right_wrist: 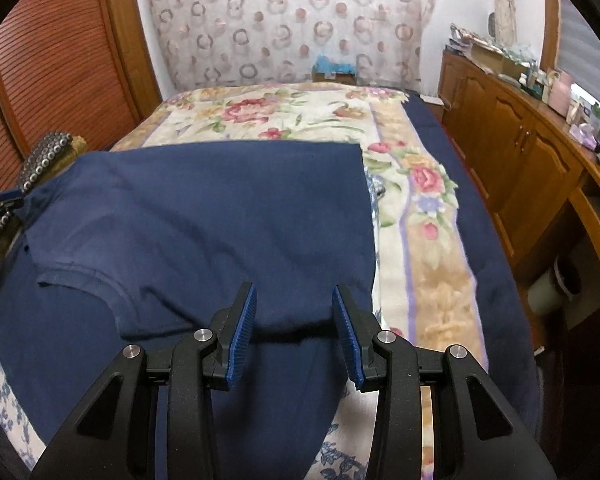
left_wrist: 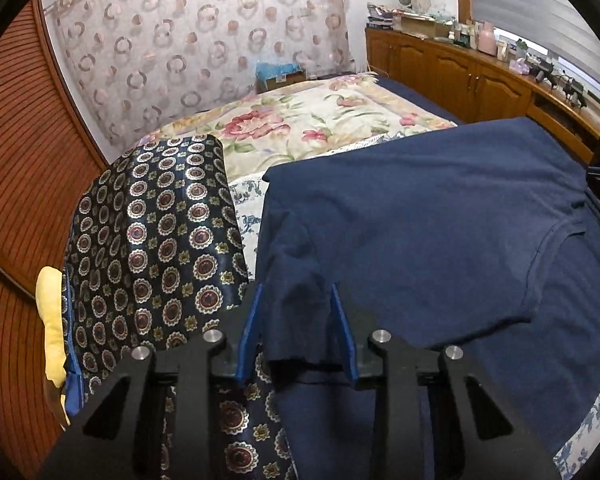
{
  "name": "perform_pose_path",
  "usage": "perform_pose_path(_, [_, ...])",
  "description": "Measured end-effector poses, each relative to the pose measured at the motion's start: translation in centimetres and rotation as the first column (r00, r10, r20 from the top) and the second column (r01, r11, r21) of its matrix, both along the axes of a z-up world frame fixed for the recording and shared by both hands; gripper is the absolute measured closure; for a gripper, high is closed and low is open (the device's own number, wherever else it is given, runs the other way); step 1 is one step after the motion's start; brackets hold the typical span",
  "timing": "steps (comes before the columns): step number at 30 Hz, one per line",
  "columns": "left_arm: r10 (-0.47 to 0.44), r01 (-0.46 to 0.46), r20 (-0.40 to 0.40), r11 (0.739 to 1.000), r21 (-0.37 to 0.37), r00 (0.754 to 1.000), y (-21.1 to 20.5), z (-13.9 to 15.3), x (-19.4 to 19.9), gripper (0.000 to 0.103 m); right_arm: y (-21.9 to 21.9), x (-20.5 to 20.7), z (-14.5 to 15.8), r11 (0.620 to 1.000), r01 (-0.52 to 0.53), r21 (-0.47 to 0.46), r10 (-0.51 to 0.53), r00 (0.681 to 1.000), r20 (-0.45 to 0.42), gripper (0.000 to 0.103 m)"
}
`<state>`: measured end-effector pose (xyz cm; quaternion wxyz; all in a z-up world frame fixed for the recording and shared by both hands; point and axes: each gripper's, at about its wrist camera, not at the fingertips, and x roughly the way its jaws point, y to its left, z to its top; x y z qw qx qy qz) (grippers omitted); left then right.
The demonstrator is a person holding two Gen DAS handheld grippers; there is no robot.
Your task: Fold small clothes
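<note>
1. Navy T-shirt (left_wrist: 440, 216) lies spread on the bed (right_wrist: 432, 240), over a floral blanket (right_wrist: 284, 112). Its far hem runs straight across at 12 o'clock in the right view; the bare blanket beyond it is open.
2. Left gripper (left_wrist: 296, 320): jaws parted, with the sleeve cloth between the blue pads (left_wrist: 250, 332). Whether they pinch it, cannot tell.
3. Right gripper (right_wrist: 294, 320): jaws apart, straddling a fold of the shirt; no clamp seen.
4. Shirt's long axis runs from near edge to far hem; collar (right_wrist: 76, 280) at 9 o'clock in the right view, at 3 o'clock in the left view.
5. Left view only: patterned dark cloth (left_wrist: 160, 240) just beside the shirt at 9 o'clock, yellow item (left_wrist: 54, 320) at its edge.
6. Right view only: the bed's right edge at 3 o'clock, a wooden cabinet (right_wrist: 512, 140) beyond a floor gap.
</note>
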<state>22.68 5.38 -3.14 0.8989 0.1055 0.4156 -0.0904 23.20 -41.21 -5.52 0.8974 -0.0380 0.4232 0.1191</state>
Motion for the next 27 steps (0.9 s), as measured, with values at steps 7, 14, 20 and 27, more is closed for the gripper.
perform_pose_path(7, [-0.029,0.03,-0.038,0.999,0.035,0.999,-0.9,-1.0,-0.3,0.074,-0.1,-0.1,-1.2,1.0,-0.002,-0.003,0.002,1.0,-0.027,0.064])
perform_pose_path(14, [-0.026,0.03,-0.063,0.998,0.059,0.998,-0.9,-2.4,-0.2,0.076,0.0,-0.3,-1.3,1.0,-0.003,-0.001,0.002,1.0,-0.026,0.064])
perform_pose_path(20, [-0.017,0.019,-0.064,0.999,0.026,0.998,-0.4,-2.8,-0.2,0.101,0.2,-0.4,-1.4,1.0,-0.017,0.003,0.017,0.999,-0.031,0.064])
perform_pose_path(27, [-0.021,0.022,0.015,0.999,-0.032,1.0,-0.4,-0.4,-1.6,0.101,-1.1,-0.7,-0.6,0.999,0.05,0.001,-0.05,0.999,-0.008,0.064])
